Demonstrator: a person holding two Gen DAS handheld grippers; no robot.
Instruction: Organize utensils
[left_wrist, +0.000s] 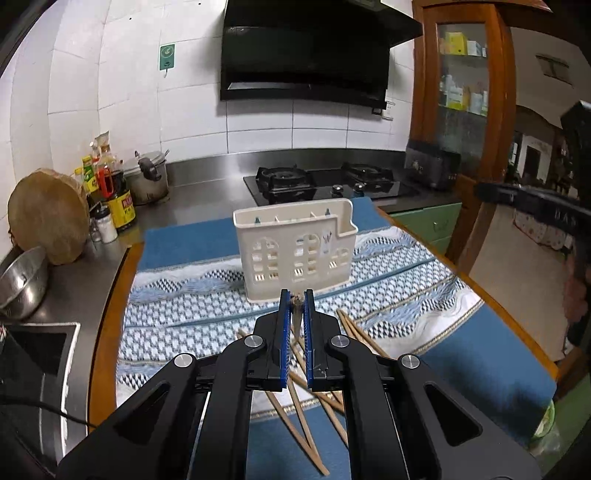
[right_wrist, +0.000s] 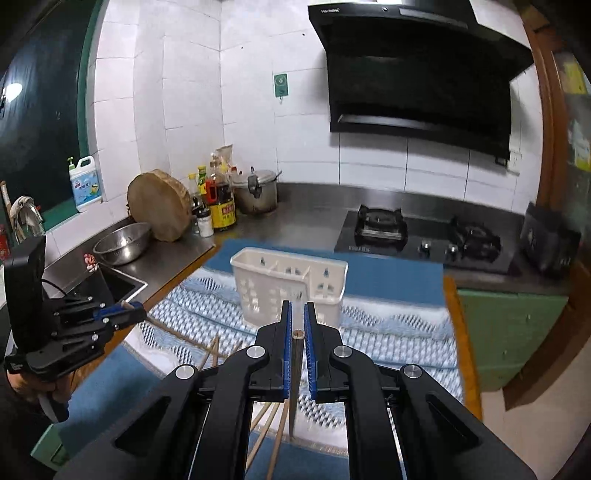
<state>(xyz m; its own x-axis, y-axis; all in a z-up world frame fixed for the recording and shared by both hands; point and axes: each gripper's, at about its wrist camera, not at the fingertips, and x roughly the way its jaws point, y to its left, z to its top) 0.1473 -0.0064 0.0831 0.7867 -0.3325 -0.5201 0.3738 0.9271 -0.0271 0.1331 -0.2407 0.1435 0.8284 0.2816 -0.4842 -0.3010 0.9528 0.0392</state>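
A white slotted utensil holder (left_wrist: 297, 248) stands upright on the blue patterned cloth; it also shows in the right wrist view (right_wrist: 291, 286). My left gripper (left_wrist: 296, 295) is shut on a wooden chopstick (left_wrist: 296, 314), held just in front of the holder; the left gripper also shows at the left of the right wrist view (right_wrist: 127, 310). My right gripper (right_wrist: 297, 308) is shut on a dark chopstick (right_wrist: 294, 373) that hangs down, just before the holder. Several loose chopsticks (left_wrist: 306, 417) lie on the cloth below the grippers.
The cloth (left_wrist: 406, 280) covers a wooden table. Behind it are a steel counter with a gas hob (left_wrist: 325, 182), sauce bottles (left_wrist: 118, 199), a pot (left_wrist: 149, 179), a round chopping block (left_wrist: 50, 216), a steel bowl (left_wrist: 22, 280) and a sink (right_wrist: 118, 284).
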